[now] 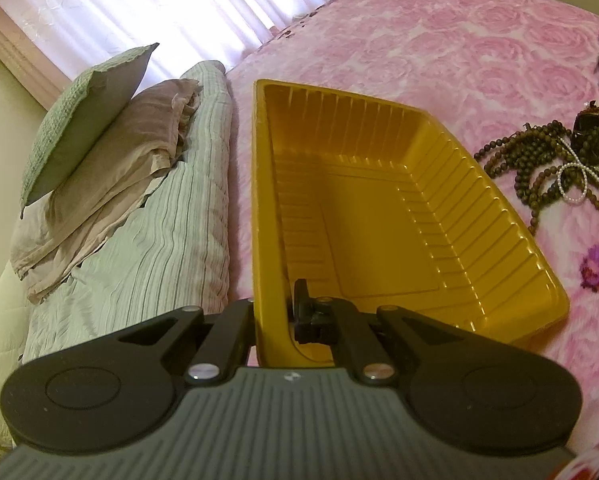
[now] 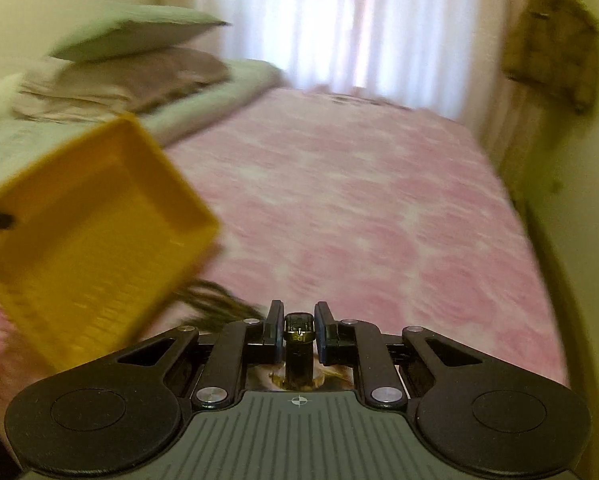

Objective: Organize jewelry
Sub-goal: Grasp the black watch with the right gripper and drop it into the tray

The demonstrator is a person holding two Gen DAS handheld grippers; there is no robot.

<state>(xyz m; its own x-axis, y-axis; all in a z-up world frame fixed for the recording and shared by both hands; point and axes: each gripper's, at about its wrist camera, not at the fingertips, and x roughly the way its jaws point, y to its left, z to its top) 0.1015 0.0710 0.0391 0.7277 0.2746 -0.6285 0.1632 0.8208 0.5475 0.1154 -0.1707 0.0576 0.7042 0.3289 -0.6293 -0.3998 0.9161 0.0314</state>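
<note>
Pink bedspread [image 1: 439, 40], left fingers [image 1: 299, 312] pinching yellow tray [image 1: 379, 208] wall, right fingers [image 2: 323, 328] clamping dark watch [image 2: 298, 330]

A bed with a pink rose-patterned quilted cover [image 1: 439, 52] carries a heap of dark brown beaded necklaces [image 1: 539, 160] tangled with a white pearl strand [image 1: 575, 178], and stacked pillows [image 1: 111, 152] along one side.

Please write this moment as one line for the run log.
left tongs: shut on yellow tray wall | right tongs: shut on dark watch | beads: on bed
</note>
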